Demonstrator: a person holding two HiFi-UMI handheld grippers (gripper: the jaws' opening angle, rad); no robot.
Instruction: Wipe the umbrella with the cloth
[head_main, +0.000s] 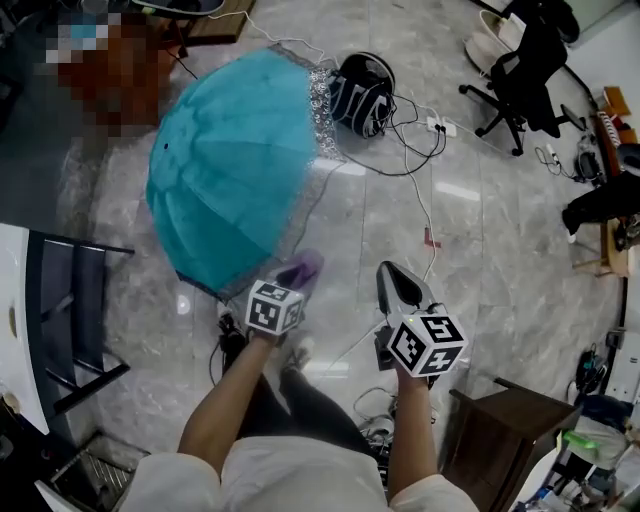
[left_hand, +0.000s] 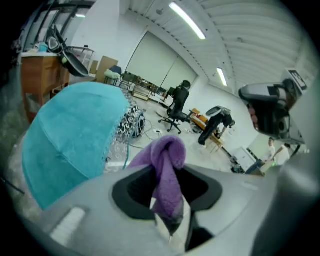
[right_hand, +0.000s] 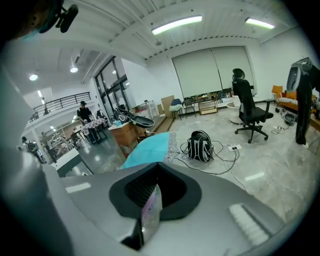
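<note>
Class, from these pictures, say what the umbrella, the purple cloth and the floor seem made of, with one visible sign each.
Umbrella: thin teal fabric, matte, taut panels, lacy silvery trim.
Cloth: soft fuzzy pile, probably microfibre.
Floor: polished marble-look stone or tile, veined, mirroring lights.

Surface notes: fabric, pile, stone, wood.
umbrella (head_main: 230, 160): matt teal fabric, glittery silver lace edge; cloth (left_hand: 167, 170): fuzzy purple pile; floor (head_main: 500, 240): glossy polished marble-look stone; cabinet (head_main: 520, 415): dark wood.
</note>
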